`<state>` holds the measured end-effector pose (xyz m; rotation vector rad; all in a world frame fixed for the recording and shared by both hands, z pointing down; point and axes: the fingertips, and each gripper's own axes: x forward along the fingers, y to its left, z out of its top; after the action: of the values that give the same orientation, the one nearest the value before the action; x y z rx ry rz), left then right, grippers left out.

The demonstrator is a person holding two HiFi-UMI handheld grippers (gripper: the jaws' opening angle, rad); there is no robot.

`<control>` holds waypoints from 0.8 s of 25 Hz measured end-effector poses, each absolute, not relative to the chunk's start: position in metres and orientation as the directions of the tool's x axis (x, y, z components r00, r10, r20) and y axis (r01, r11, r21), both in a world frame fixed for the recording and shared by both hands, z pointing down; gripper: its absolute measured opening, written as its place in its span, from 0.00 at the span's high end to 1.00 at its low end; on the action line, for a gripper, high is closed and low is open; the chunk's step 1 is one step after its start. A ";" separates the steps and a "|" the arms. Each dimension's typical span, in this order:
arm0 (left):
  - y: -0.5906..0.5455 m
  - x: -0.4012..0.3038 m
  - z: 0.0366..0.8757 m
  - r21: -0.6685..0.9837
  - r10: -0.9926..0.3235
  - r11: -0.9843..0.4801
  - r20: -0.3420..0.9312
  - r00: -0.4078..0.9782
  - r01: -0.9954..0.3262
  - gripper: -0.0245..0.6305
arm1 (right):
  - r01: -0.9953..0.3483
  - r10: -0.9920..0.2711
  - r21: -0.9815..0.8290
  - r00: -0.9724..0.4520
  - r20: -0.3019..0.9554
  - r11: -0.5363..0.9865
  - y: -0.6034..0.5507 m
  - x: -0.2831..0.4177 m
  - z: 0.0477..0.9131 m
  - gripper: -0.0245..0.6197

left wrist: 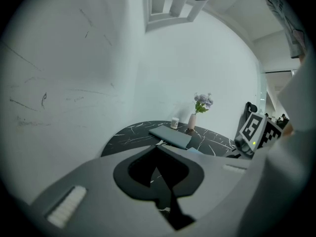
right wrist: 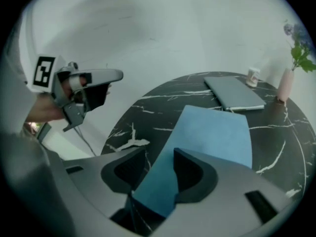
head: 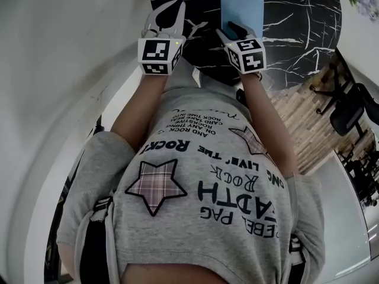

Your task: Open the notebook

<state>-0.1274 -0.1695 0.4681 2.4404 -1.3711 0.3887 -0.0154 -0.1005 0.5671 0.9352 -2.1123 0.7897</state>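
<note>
A light blue notebook (head: 241, 6) lies shut on the round black marble table (head: 296, 22), near its edge. My right gripper (head: 234, 29) hangs over the notebook's near end. In the right gripper view the notebook (right wrist: 212, 132) runs away from me and its near corner reaches in between the jaws of the right gripper (right wrist: 160, 154), which stand apart; I see no pad pressing on it. My left gripper (head: 170, 9) is held in the air off the table's left edge, its tips (left wrist: 158, 149) together with nothing in them.
A closed grey laptop (right wrist: 234, 94) lies further back on the table, with a small cup (right wrist: 253, 76) and a vase of flowers (right wrist: 285, 83) behind it. A white wall curves round the left. Chairs (head: 349, 108) stand on the floor at the right.
</note>
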 end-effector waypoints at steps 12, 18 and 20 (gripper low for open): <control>-0.162 -0.112 0.467 0.141 -0.764 -0.508 0.382 0.520 -0.850 0.95 | -0.349 -0.127 -0.023 -0.400 0.908 0.937 -0.042 -0.014 0.579 0.63; -0.157 -0.110 0.469 0.139 -0.765 -0.501 0.391 0.513 -0.854 0.95 | -0.244 -0.172 0.092 -0.331 0.928 0.965 -0.037 -0.012 0.591 0.61; -0.157 -0.109 0.470 0.138 -0.765 -0.500 0.393 0.510 -0.855 0.95 | -0.224 -0.191 0.122 -0.319 0.928 0.967 -0.037 -0.012 0.593 0.61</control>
<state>-0.1090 -0.1566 0.4696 2.4420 -1.3549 0.4051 -0.0120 -0.0372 0.5926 0.3005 -1.9067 0.0338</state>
